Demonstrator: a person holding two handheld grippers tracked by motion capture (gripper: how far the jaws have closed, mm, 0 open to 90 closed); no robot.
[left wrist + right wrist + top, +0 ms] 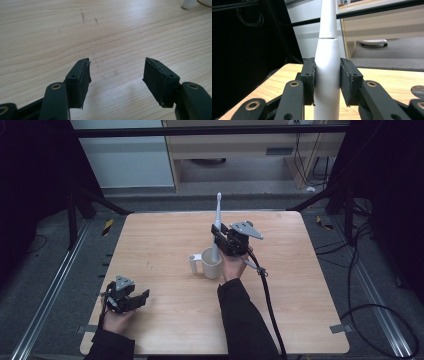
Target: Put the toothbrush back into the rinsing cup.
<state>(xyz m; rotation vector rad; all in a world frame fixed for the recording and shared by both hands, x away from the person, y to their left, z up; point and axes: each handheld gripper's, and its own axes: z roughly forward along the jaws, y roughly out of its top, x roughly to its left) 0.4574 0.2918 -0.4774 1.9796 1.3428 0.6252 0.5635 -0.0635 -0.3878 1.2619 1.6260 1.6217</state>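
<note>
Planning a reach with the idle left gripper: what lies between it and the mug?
In the high view, only bare wooden table lies between the left gripper and the mug.

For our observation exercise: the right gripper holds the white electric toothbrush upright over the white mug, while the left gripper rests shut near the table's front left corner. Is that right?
One error: the left gripper is open, its fingers spread wide over bare table, as the left gripper view shows. The right gripper does hold the toothbrush upright over the mug.

The high view looks down on the whole worktop (165,330); both gripper views sit close, sharing its surface.
</note>
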